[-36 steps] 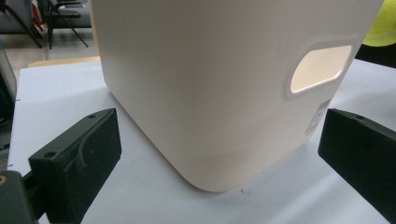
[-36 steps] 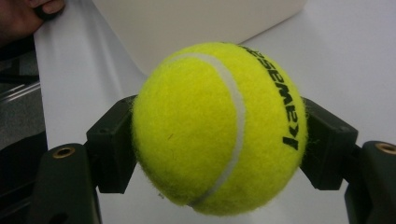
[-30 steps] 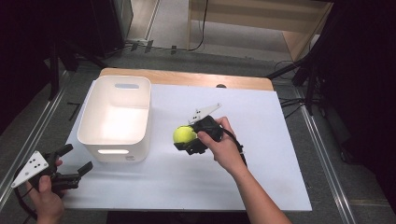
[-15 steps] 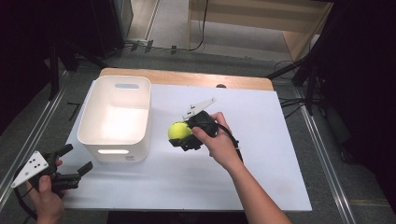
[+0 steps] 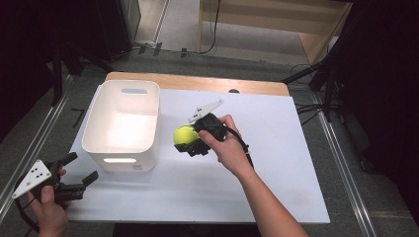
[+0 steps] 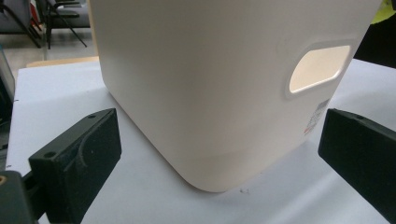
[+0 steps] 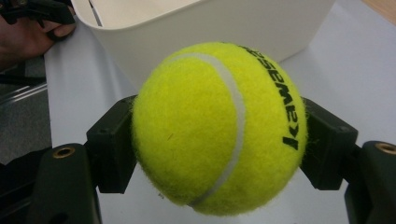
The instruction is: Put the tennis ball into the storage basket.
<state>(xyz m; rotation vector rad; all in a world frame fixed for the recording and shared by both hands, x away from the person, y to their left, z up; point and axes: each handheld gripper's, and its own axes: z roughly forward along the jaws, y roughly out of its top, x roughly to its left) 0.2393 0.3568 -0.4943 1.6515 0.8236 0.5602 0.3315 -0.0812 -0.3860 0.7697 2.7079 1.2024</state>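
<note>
Both grippers are matt black. The left gripper (image 5: 74,170) carries a grey three-cornered plate dotted with small dark marks on top. The right gripper (image 5: 185,140) bears a pale plate of the same kind and trails a black cable along the wrist. Its blocky jaws show brass-coloured screw inserts. Both forearms are bare, without sleeves.

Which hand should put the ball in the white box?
Probably the right: the right gripper already clamps the tennis ball right beside the white bin. The left gripper sits open and empty.
</note>
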